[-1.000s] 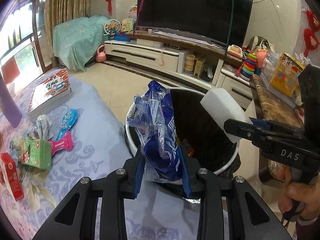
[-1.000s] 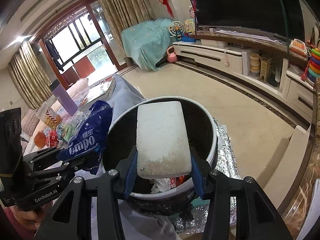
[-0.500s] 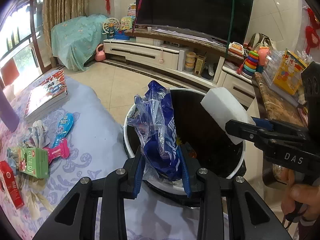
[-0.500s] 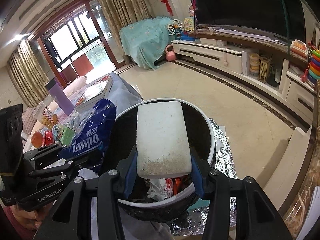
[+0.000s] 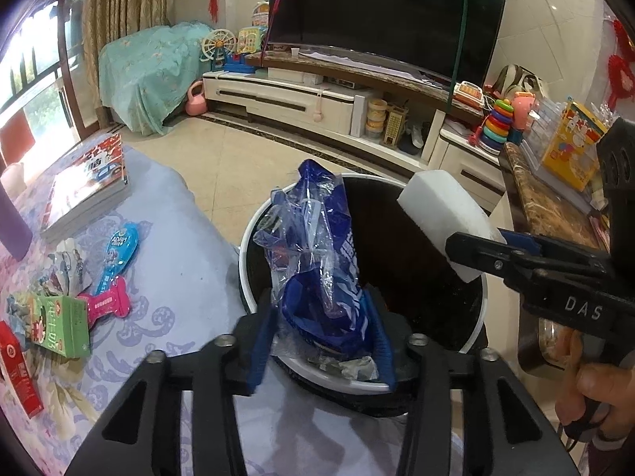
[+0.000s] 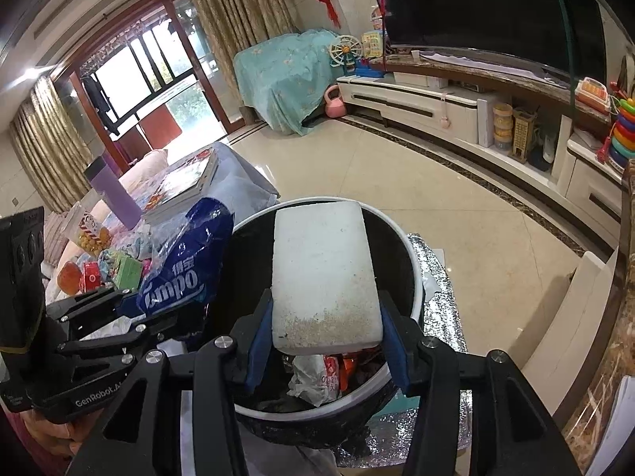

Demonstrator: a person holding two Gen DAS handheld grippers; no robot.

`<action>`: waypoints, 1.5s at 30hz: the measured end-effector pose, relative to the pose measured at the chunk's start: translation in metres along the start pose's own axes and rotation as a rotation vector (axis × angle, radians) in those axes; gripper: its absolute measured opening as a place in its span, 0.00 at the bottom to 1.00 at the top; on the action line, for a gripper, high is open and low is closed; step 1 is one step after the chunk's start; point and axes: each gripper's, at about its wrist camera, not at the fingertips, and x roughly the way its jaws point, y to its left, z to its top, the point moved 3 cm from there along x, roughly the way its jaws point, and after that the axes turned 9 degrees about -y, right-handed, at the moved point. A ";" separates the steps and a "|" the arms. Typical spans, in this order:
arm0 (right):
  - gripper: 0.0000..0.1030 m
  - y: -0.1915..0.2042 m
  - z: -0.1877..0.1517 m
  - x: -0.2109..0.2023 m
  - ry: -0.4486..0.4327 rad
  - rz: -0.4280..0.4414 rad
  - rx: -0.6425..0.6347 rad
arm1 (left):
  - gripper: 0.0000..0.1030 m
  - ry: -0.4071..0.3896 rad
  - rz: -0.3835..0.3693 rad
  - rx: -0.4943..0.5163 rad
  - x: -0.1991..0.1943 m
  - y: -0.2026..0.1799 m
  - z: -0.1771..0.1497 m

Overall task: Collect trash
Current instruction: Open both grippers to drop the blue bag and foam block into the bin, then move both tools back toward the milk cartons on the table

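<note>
Both loads hang right over the bin (image 5: 254, 234): left tongs (image 5: 321, 341), just eased wider, w/ blue wrapper (image 5: 317, 261) loose between pads; right tongs (image 6: 325, 341) clamp foam block (image 6: 323, 277), long axis pointing away.

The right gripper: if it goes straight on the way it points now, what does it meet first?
Probably the trash bin. The right gripper points down into its open mouth with the white sponge between its jaws, so the litter inside would likely come first, though depth is unclear.
</note>
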 end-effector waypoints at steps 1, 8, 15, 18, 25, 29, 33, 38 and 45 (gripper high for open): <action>0.51 -0.001 0.001 0.000 -0.001 0.000 0.008 | 0.44 -0.002 -0.005 -0.006 -0.001 0.001 0.000; 0.68 -0.005 -0.002 -0.003 -0.004 0.010 0.043 | 0.56 -0.034 -0.021 -0.041 -0.011 0.010 -0.006; 0.68 0.003 -0.005 -0.013 -0.028 0.016 0.058 | 0.58 -0.073 0.000 -0.081 -0.038 0.031 -0.025; 0.74 0.014 -0.007 -0.019 -0.047 0.025 0.051 | 0.59 -0.079 0.024 -0.115 -0.052 0.046 -0.041; 0.87 0.055 -0.021 -0.025 -0.061 0.089 0.029 | 0.59 -0.085 0.110 -0.190 -0.092 0.081 -0.086; 0.87 0.086 -0.032 -0.021 -0.051 0.134 -0.002 | 0.59 -0.089 0.165 -0.211 -0.117 0.100 -0.109; 0.87 0.117 -0.046 -0.010 -0.019 0.178 -0.047 | 0.60 -0.083 0.221 -0.240 -0.141 0.121 -0.128; 0.87 0.156 -0.065 0.009 0.042 0.226 -0.110 | 0.60 -0.076 0.282 -0.294 -0.163 0.151 -0.146; 0.87 0.192 -0.078 0.029 0.070 0.270 -0.216 | 0.63 -0.070 0.335 -0.320 -0.176 0.184 -0.154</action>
